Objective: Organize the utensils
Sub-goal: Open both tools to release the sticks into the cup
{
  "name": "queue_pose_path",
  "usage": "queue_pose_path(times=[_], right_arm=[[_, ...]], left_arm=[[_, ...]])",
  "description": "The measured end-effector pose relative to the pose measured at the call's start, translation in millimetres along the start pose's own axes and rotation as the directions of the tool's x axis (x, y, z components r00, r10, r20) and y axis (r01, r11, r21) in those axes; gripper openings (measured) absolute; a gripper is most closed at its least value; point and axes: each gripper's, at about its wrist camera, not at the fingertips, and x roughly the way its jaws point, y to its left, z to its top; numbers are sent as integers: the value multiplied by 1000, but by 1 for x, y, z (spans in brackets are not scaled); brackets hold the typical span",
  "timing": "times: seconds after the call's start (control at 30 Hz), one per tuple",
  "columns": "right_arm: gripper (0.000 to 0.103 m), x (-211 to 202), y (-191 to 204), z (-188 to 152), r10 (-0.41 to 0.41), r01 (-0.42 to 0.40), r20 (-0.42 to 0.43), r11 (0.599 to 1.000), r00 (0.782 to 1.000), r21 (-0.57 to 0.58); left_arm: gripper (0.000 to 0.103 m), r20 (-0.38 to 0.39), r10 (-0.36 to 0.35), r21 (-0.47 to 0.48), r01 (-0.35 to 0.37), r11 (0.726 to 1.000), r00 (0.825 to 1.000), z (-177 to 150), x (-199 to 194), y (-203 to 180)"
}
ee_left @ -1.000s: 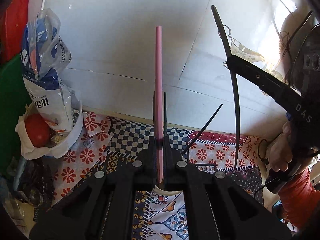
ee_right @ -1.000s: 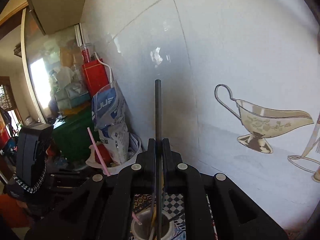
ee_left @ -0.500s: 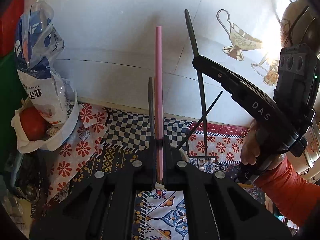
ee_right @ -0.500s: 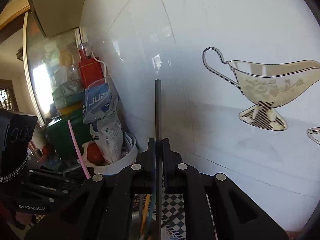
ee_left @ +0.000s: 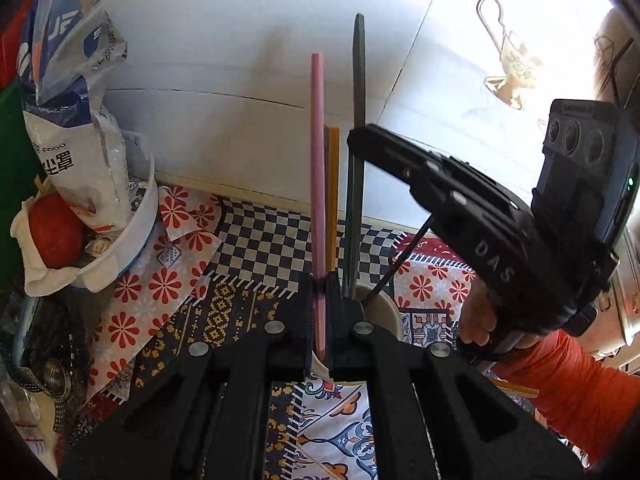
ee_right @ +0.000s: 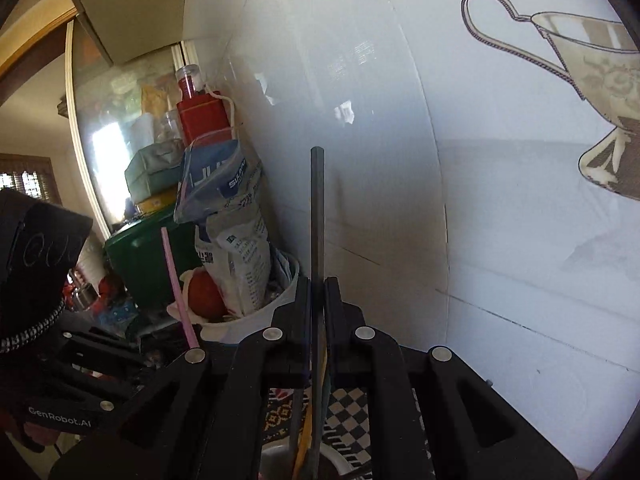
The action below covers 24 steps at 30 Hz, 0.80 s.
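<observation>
Both your hands have dropped over the last second: in the left wrist view the wall now fills less of the frame and the patterned cloth (ee_left: 224,264) more, and the right gripper (ee_left: 356,136) has swung in from the far right to sit just right of centre. An orange straw (ee_left: 333,200) that wasn't showing a second ago now stands right beside the pink one. In the right wrist view the sauce-boat decal (ee_right: 592,80) has slid up and to the right. Your left gripper (ee_left: 319,284) is clamped narrow on the pink straw (ee_left: 317,152), which runs straight up out of the jaws; its lower end goes down behind the fingers toward the cup (ee_left: 384,308), can't tell if it's inside. Your right gripper (ee_right: 319,284) is pinched tight on the dark straw (ee_right: 318,216), also upright; in the left view that straw (ee_left: 357,152) drops from the jaws down to the cup rim, just right of the left fingertips. A thin black stick (ee_left: 400,260) leans out of the cup to the right. In the right view the cup (ee_right: 276,456) sits directly below the jaws with straw ends in it. Far left, the bowl (ee_left: 132,236) with the bag (ee_left: 72,128) and tomato (ee_left: 56,232) sits well clear.
</observation>
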Motion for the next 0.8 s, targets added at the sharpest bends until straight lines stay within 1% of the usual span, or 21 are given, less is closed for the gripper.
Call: queue_pose_path(times=[0.13,0.27,0.4,0.57,0.6,0.7,0.8], right_arm=[[6,-4,-3,-9,-1,1,-48,1000,999,7],[6,-11,-6,-11,-11,13,-106,1000,994,16],[6,-13,-8,-10,-10,17,-188,999,982,37],[6,-17,-3,-10,-47,57,-270,998,962,27],[6,-19,-1,-10,-56,66,-279,997,959,27],[6,-29,2,-9,-90,99,-290,995,953,16],[6,-43,8,-5,-126,136,-291,991,948,13]], left_arm=[[4,-10,7,7,-7,1000,1000,1,8,-4],[4,-17,7,8,-7,1000,1000,1,13,-8],[4,-26,11,15,-10,1000,1000,-1,14,-11],[4,-20,29,34,-28,999,999,-2,8,-15],[4,-35,22,29,-21,999,999,-2,6,-15],[4,-24,39,41,-38,998,999,-4,-3,-18],[8,-10,43,56,-43,997,999,-8,-16,-20]])
